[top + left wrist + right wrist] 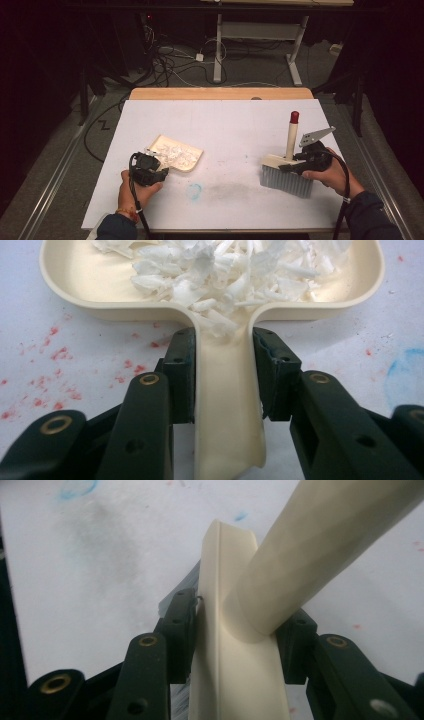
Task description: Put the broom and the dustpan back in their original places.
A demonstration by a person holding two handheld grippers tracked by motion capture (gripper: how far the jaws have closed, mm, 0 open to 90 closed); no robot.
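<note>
The left tool [222, 385] is clamped on the flat handle of a cream plastic dustpan [75, 275], one jaw on each edge of the handle just below where it widens into the tray. The dustpan lies on the white tabletop [235, 130] at its left half, and a heap of white torn scraps [225, 270] sits in the tray, some spilling toward the handle neck.

The right tool [235, 630] is closed on the cream plastic back of a hand brush [287, 170] with pale grey bristles, gripping it across its width right where the round cream stick handle with a red tip [293, 131] rises from it. The brush stands on the tabletop's right half, well apart from the dustpan, bristles down.

Both pieces look light and rigid, with smooth, likely slippery plastic, so a firm grip near the neck seems wise. The scraps appear featherlight and loose; tilting the dustpan or moving it briskly would probably scatter them. Faint red specks, a blue smudge [194, 190] and a grey smear mark the tabletop between the two.
</note>
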